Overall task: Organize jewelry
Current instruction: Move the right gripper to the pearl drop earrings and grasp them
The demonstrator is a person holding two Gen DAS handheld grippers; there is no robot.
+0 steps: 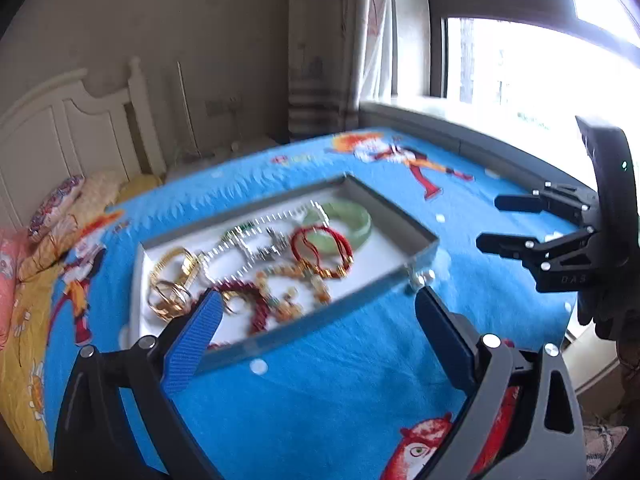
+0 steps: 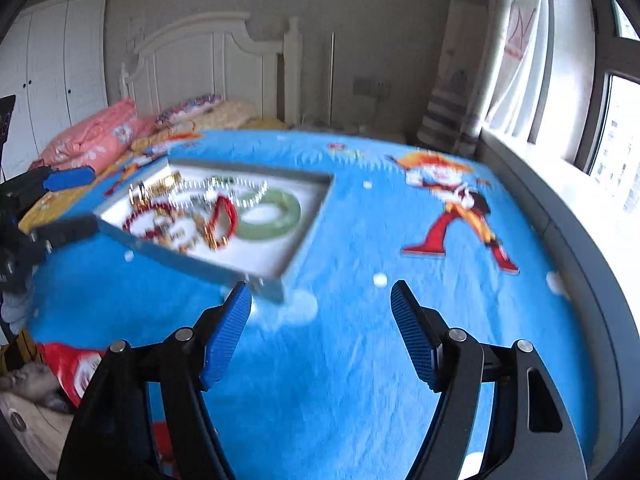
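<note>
- Blue ribbed pads (image 1: 192, 344) of the left gripper (image 1: 320, 328) stood wide apart and held nothing; its fingertips hung over the near edge of the tray (image 1: 420, 236), the left pad overlapping the heap inside.
- Equally spread, the right gripper (image 2: 320, 312) was empty too, its left pad (image 2: 226, 336) just short of the tray's near corner (image 2: 272, 288) and its right pad over bare bedspread (image 2: 360, 380).
- Just beyond the left fingers lay a tangle: gold bangles (image 1: 172, 284), a dark red beaded bracelet (image 1: 256, 304), amber-coloured beads (image 1: 304, 280), a red cord bracelet (image 1: 320, 248) and a silver chain (image 1: 256, 236), overlapping one another.
- Farther from the fingers, toward the tray's back corner, a green jade bangle (image 1: 352, 220) lay flat, touching the cord bracelet.
- Both views were motion-blurred, so finer links between pieces could not be told.
- Judged from this, sorting had not begun; the step in hand looked like the approach to a first pick.
- A next move would call for choosing one piece at the heap's edge, lowering one pair of fingers around it and closing gently, since entangled strands might drag neighbours along.
</note>
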